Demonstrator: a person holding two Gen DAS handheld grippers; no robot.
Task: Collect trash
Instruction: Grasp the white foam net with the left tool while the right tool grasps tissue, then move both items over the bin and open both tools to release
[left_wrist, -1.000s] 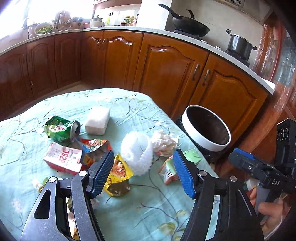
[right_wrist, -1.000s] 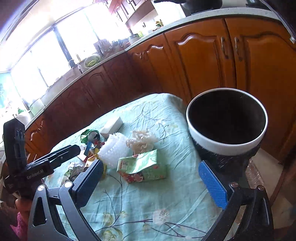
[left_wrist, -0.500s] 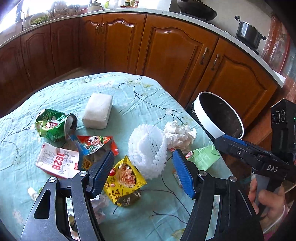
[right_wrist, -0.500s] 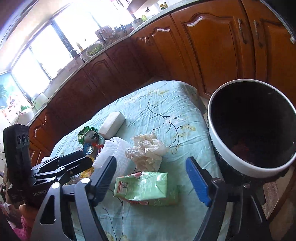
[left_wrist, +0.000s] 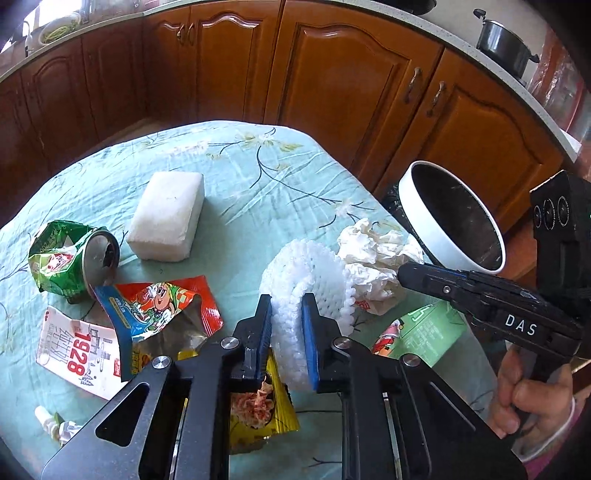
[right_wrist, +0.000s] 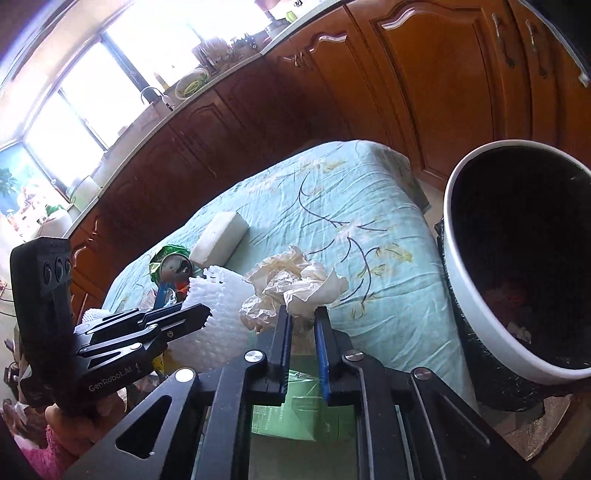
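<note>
White foam net (left_wrist: 306, 280) pinched by L gripper (left_wrist: 287, 325), long axis pointing away.

Both my grippers pinched nearly shut

My left gripper (left_wrist: 287, 325) clamps something white; my right gripper (right_wrist: 303, 332) nips crumpled material, jaws narrow.

Left wrist cam sat close above the pale green floral tablecloth (left_wrist: 258, 177), facing the brown wooden cabinets (left_wrist: 351, 85). Right wrist cam sat lower, nearer the white-rimmed black bin (right_wrist: 517, 258), facing the bright window. Both saw the tablecloth (right_wrist: 351, 229) and the bin (left_wrist: 450, 218).
</note>
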